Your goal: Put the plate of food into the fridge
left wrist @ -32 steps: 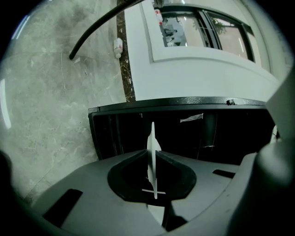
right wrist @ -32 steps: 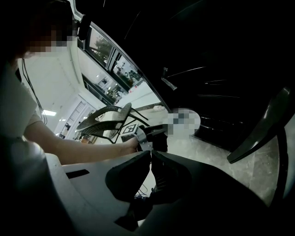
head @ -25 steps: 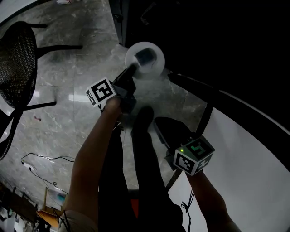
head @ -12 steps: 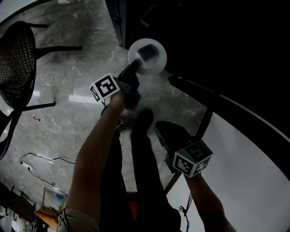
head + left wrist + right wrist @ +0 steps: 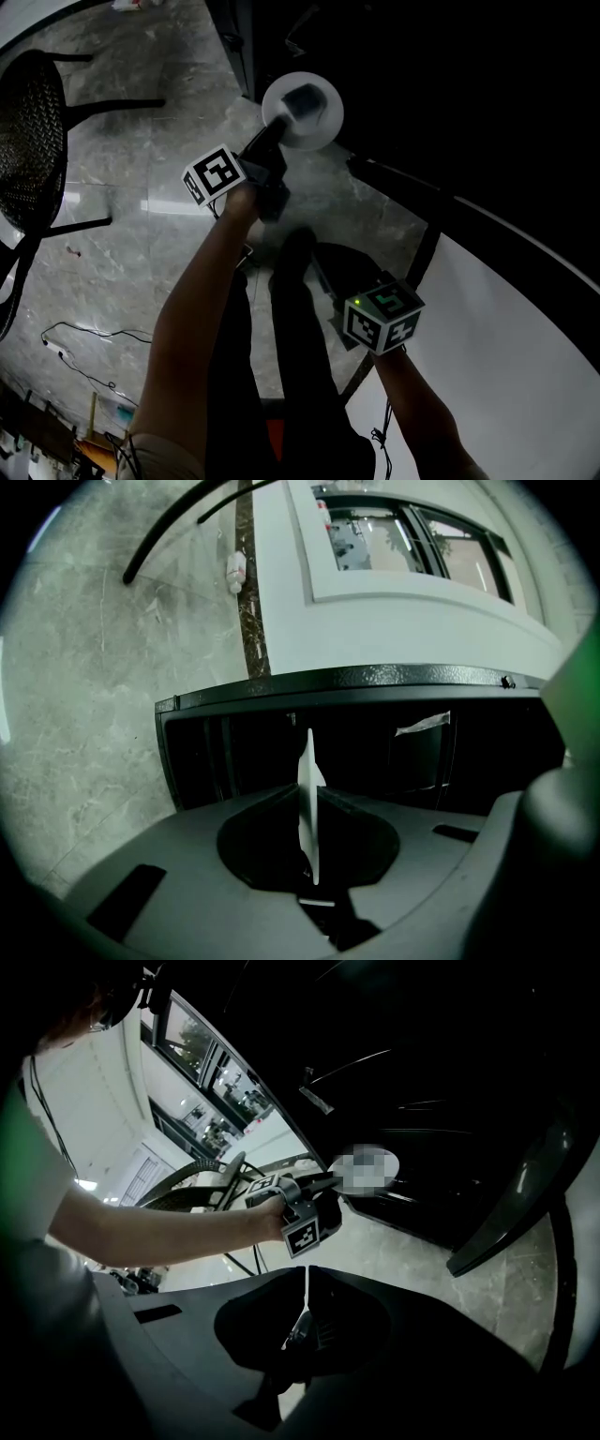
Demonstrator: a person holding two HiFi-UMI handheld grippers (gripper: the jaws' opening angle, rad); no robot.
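A white plate (image 5: 302,111) with a dark piece of food on it hangs over the marble floor, just in front of the black open fridge (image 5: 450,84). My left gripper (image 5: 277,133) is shut on the plate's near rim. In the left gripper view the plate (image 5: 307,808) shows edge-on between the closed jaws, facing the fridge's dark compartment (image 5: 375,738). My right gripper (image 5: 305,1274) is shut with nothing in it, lower and nearer to me; its marker cube (image 5: 382,317) shows in the head view. From the right gripper view I see the left gripper (image 5: 323,1183) and the plate (image 5: 364,1168).
A black mesh chair (image 5: 33,141) stands at the left on the marble floor (image 5: 141,234). A white round tabletop (image 5: 525,356) with black legs (image 5: 427,246) fills the lower right. A thin cable (image 5: 84,336) lies on the floor at the lower left.
The left gripper has carried the plate slightly closer to the fridge opening. The right gripper has sunk a little and shifted left in the head view.
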